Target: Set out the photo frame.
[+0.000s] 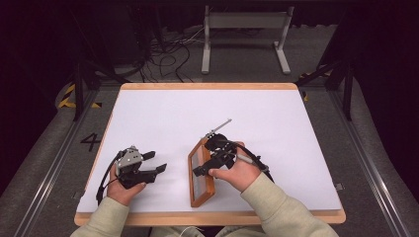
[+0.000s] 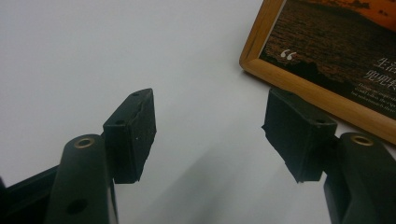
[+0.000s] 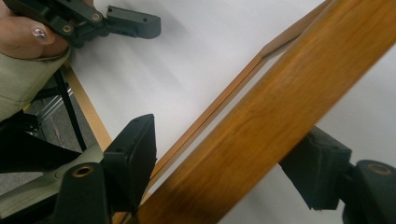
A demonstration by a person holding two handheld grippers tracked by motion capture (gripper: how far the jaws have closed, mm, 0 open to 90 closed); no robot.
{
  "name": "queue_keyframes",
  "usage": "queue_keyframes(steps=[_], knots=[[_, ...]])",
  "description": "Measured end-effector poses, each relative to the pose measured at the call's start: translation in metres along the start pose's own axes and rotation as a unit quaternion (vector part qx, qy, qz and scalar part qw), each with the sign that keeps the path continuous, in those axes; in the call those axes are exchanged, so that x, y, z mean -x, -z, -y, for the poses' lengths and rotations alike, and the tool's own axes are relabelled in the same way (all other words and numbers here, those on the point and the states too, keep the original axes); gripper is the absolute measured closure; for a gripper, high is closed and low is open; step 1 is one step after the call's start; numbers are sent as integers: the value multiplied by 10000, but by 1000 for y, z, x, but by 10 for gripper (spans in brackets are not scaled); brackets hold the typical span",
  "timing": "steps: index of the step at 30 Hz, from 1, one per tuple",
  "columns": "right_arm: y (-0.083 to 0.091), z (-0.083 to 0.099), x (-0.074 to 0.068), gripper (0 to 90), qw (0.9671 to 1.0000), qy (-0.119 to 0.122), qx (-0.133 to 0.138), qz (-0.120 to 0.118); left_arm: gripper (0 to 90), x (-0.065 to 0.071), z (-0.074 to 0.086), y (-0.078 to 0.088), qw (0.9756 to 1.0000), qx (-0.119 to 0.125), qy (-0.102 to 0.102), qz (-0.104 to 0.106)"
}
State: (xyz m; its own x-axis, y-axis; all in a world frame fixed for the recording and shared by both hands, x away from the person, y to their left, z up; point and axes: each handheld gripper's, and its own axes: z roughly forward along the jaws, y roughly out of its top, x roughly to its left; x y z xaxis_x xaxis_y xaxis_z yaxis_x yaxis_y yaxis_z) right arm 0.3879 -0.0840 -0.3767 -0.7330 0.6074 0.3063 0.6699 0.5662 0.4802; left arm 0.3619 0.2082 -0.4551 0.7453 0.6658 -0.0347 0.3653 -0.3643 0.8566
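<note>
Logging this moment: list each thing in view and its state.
Picture frame: lying on the table, picture side up, its wooden edge between the right gripper's open jaws.
Right gripper: open, jaws either side of the frame's edge.
Left gripper: open, empty, above the white table.

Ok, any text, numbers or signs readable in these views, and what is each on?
"4": painted on the floor left of the table.
White opening quotation mark: on the framed picture, left gripper view.
White lines of Chinese characters with smaller text beneath, same picture: cut off, too blurred to read.
</note>
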Motion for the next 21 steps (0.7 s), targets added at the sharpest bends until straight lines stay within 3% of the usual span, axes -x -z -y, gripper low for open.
queue_keyframes(steps=[12,21], knots=[[-11,0,-4,402,9996,-43,-275,63,347,0,0,-1,10000,-1,19,12],[-1,-3,-5,665,9995,49,-285,154,346,0,0,-1,10000,-2,22,16]])
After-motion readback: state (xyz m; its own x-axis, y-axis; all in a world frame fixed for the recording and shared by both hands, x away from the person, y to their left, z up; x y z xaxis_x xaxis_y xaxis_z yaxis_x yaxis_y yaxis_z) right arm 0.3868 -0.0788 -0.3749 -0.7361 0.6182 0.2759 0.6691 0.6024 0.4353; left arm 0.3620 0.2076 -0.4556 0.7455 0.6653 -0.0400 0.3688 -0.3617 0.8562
